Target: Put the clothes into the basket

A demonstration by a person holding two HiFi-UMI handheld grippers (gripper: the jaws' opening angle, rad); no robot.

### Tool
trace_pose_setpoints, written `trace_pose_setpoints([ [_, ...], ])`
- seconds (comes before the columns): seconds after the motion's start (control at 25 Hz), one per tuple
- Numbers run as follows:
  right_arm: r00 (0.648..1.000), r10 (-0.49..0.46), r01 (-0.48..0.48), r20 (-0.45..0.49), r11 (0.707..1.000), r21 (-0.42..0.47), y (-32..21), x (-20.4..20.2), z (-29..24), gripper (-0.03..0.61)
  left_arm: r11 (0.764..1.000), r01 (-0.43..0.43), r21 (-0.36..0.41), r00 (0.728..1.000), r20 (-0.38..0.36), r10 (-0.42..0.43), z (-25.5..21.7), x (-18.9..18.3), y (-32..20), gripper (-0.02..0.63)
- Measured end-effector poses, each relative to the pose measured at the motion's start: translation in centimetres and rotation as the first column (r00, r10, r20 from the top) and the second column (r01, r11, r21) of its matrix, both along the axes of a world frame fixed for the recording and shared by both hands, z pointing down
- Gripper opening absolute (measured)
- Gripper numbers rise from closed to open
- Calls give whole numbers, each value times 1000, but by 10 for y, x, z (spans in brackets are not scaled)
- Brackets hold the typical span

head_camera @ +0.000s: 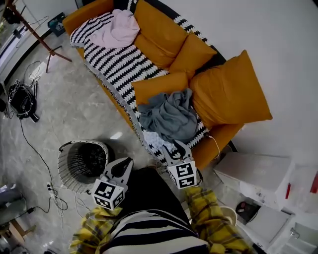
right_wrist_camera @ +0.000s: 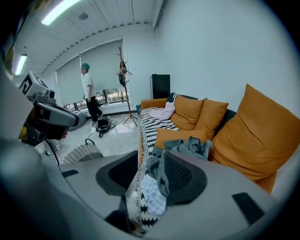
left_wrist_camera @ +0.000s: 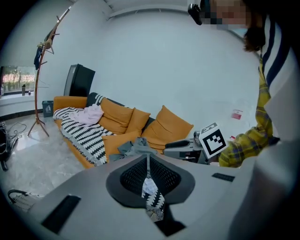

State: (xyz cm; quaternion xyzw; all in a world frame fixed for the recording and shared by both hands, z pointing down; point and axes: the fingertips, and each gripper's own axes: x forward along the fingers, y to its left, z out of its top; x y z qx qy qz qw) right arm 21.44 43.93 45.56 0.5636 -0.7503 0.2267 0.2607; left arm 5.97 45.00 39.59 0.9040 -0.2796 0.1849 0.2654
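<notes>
One basket (head_camera: 67, 173) stands upright, mouth up, beside the sofa (head_camera: 87, 14)

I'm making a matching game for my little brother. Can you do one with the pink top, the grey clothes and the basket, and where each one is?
Things:
1 pink top
2 grey clothes
3 basket

Places:
A on the floor beside the sofa
B at the sofa's far end
C at the sofa's near end, by the big cushion

Pairs: 1-B, 2-C, 3-A
</notes>
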Motion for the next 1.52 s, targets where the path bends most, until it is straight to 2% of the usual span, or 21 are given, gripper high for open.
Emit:
trace_pose_setpoints([
  [0.28, 999, 20, -23, -44, 997, -78, -41, 61, 77, 258, 997, 3, -74, 995, 96, 4, 39, 25, -15, 25],
  [0.6, 992, 75, -92, -102, 981, -169, -78, 108, 139, 323, 992, 3, -127, 991, 133, 14, 56, 48, -28, 25],
  [0.8, 994, 57, -78, -94, 966, -247, -89, 115, 171, 328, 990, 2, -143, 990, 142, 19, 66, 54, -35, 25],
  [1.0, 997, 17, -45, -82, 931, -362, -88, 112, 201, 328, 987, 4, -162, 987, 159, 22, 73, 55, -41, 25],
  [1.16, 995, -6, -35, -100, 915, -402, -90, 109, 217, 327, 985, 13, -172, 986, 169, 16, 76, 53, -40, 25],
  [1.24, 992, -34, -20, -119, 907, -422, -89, 107, 225, 319, 984, 20, -177, 985, 172, 11, 77, 51, -39, 25],
  [1.52, 977, -77, -22, -198, 890, -456, -83, 107, 236, 132, 984, 55, -171, 985, 171, -25, 71, 43, -33, 25],
])
